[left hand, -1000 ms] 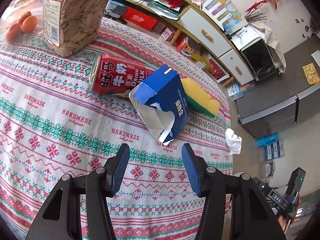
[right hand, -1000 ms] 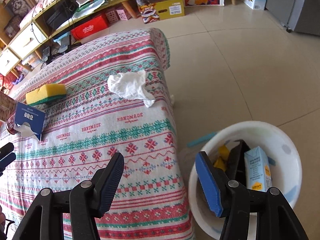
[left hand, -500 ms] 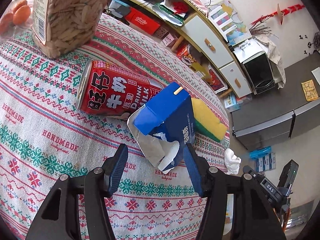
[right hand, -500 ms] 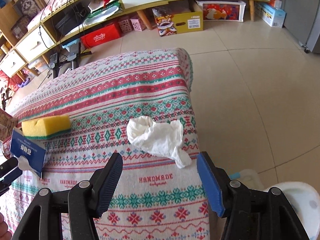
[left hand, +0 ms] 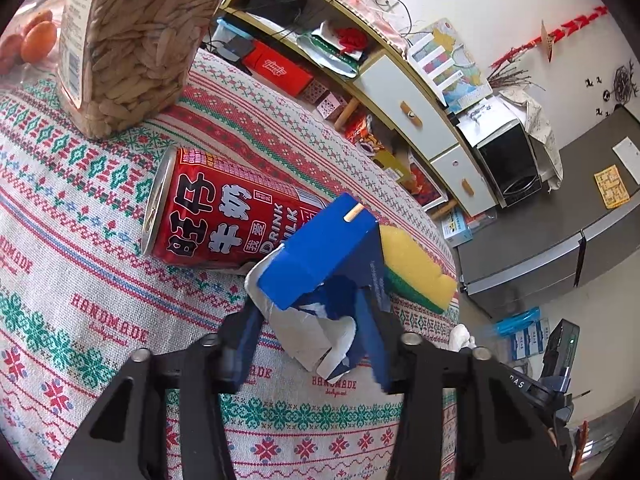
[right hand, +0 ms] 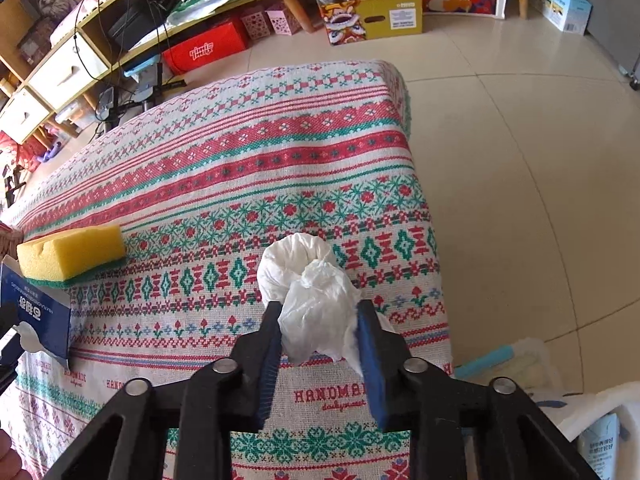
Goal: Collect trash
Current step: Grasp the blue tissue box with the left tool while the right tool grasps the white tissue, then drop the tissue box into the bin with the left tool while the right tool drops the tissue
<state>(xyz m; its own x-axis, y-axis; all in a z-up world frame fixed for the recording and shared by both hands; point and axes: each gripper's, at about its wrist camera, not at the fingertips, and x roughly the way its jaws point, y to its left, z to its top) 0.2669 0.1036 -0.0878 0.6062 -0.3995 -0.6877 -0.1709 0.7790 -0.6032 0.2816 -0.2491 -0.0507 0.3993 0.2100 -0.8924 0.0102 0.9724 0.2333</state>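
The left gripper (left hand: 316,340) has its fingers clenched on the torn blue carton (left hand: 320,256), which sits on the patterned worktop (left hand: 80,280) between the fallen red milk can (left hand: 224,216) and the yellow sponge (left hand: 412,264); only the left wrist view shows the can, the jar of seeds (left hand: 128,40) and the oranges (left hand: 38,38) behind it; it catches the tissue merely as a white scrap past the right finger. The right gripper (right hand: 320,344) has its fingers pressed against both sides of the crumpled white tissue (right hand: 308,292) near the worktop's edge; only the right wrist view shows the white bin (right hand: 600,420) on the floor at lower right, a pale carton (right hand: 600,448) inside it; here the blue carton (right hand: 38,312) and sponge (right hand: 72,252) appear at far left.
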